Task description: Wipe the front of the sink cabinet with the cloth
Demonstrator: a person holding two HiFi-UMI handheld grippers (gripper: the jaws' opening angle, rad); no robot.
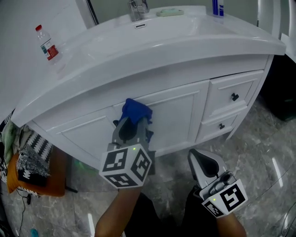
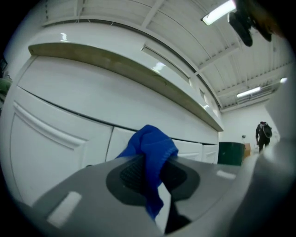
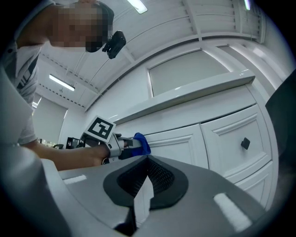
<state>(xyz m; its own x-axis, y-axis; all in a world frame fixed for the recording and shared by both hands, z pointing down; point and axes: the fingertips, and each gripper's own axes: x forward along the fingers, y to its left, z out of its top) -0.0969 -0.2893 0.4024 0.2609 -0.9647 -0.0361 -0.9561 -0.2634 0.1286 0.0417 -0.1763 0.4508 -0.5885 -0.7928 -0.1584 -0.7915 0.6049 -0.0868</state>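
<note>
Against the front of the white sink cabinet (image 1: 178, 111), the left tongs (image 1: 133, 124) are clamped on a bunched blue cloth (image 1: 135, 110). The cloth's wad sticks out past the tips, and a tail of it hangs down between the dark pads in the left gripper view. It is pressed on the panelled door, close to the seam between the two doors and just under the overhanging sink edge.

The right tongs (image 1: 204, 160) are held lower and to the right, well apart from the cabinet and above the grey marbled floor (image 1: 263, 185). Their tips meet with nothing between them.

Right of the doors are two drawers, the upper with a black knob (image 1: 235, 96) and the lower with another (image 1: 221, 126).

Up top, a water bottle (image 1: 48, 46) with a red cap stands left of the basin (image 1: 152, 34). A chrome faucet (image 1: 138, 9) rises at the basin's back, with a pale green bar (image 1: 169, 12) just beside it.
</note>
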